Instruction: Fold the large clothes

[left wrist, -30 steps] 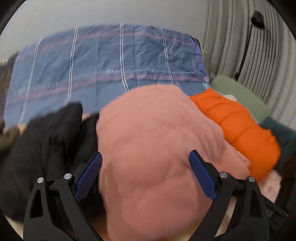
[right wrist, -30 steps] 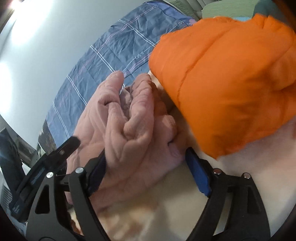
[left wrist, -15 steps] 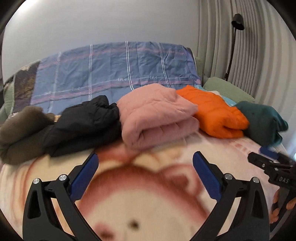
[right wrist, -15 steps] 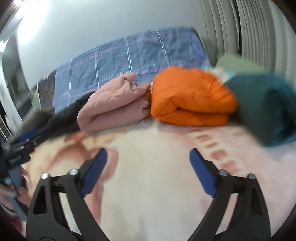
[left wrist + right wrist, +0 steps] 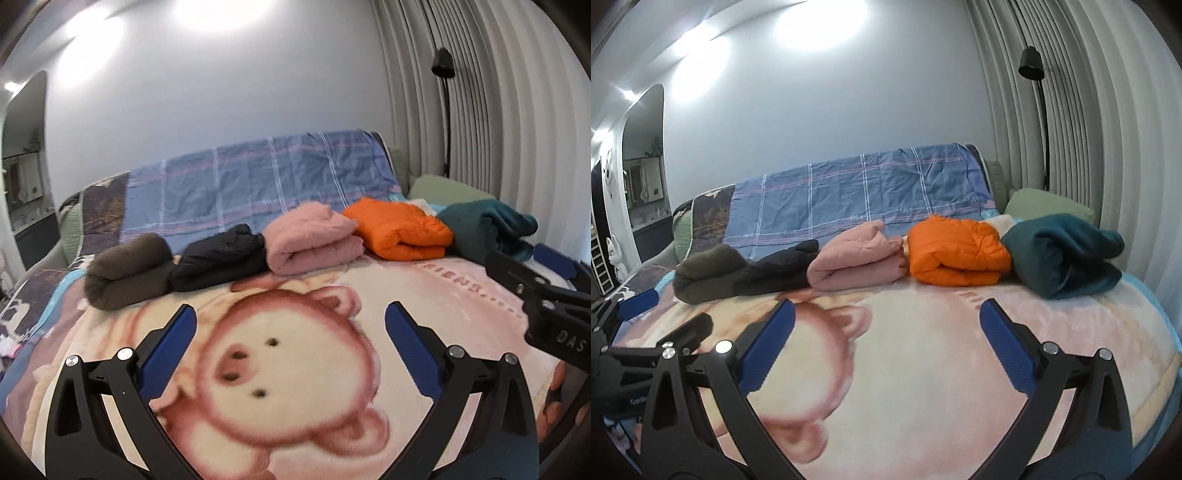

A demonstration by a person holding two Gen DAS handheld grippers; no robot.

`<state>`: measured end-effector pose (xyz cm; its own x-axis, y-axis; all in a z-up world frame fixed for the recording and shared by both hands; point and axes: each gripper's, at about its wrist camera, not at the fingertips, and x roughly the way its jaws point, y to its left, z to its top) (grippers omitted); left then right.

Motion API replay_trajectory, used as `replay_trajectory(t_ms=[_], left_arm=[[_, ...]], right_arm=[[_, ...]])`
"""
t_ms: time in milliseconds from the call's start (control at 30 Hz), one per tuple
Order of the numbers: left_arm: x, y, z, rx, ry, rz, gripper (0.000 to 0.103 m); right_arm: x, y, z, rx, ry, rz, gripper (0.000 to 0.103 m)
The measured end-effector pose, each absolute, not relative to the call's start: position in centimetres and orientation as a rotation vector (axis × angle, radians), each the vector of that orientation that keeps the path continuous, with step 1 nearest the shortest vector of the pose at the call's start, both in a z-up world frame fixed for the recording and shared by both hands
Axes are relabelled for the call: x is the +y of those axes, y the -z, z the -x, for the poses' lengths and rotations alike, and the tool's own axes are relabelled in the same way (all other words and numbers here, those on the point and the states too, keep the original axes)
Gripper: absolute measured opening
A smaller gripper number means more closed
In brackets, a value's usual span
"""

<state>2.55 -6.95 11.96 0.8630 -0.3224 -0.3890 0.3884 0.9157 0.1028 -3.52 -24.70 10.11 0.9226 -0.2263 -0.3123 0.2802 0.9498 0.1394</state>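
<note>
Five folded garments lie in a row across the far side of the bed: an olive roll (image 5: 129,269), a black jacket (image 5: 221,258), a pink quilted jacket (image 5: 314,238), an orange puffer jacket (image 5: 402,230) and a teal fleece (image 5: 484,229). My left gripper (image 5: 290,306) hovers open over the pink cartoon blanket (image 5: 295,350), well short of the row, with nothing between its fingers. My right gripper (image 5: 886,302) is beside it, its jaws opening over bare blanket, facing the pink jacket (image 5: 857,258) and orange jacket (image 5: 956,251). Each gripper shows at the edge of the other's view.
A blue plaid sheet (image 5: 258,184) covers the headboard behind the clothes. A green pillow (image 5: 443,188) lies at the back right. A black floor lamp (image 5: 443,62) and pleated curtains (image 5: 498,110) stand on the right. An arched doorway (image 5: 642,166) opens on the left.
Both grippers let go of the pink jacket and pulled far back and up from the row. The jacket now lies folded between the black and orange ones, and both grippers' jaws stand wider.
</note>
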Motion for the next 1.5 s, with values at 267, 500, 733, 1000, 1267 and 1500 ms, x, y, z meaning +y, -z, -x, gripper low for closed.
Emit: replay_trajectory(t_ms=[267,500,733,1000,1267,1500], left_arm=[[-2.6,-11.7,0.2,0.408,0.262,-0.081,0.102],[-1.6,-11.3,1.7,0.431,0.25,-0.106,0.102],[-1.3,-11.6,2.6,0.41,0.249,-0.125,0.102],[-1.5,-11.2,2.6,0.427,0.237,-0.145,0.102],[-1.6,-10.8,2.3,0.442,0.234,-0.141,0.102],[-1.5,-10.7,2.4,0.446,0.249,-0.134,0.102]], right_arm=[[-20.9,-10.8,6.0,0.352,0.255,-0.117,0.101],[-18.9,-10.9,7.0,0.376,0.25,-0.088,0.101],[-18.2,-10.7,7.7,0.393,0.249,-0.098,0.101],[-18.0,-10.1,7.4,0.42,0.244,-0.097,0.101],[-18.1,-9.7,7.0,0.44,0.242,-0.099,0.101],[-18.0,-9.6,6.9,0.433,0.253,-0.093,0.101]])
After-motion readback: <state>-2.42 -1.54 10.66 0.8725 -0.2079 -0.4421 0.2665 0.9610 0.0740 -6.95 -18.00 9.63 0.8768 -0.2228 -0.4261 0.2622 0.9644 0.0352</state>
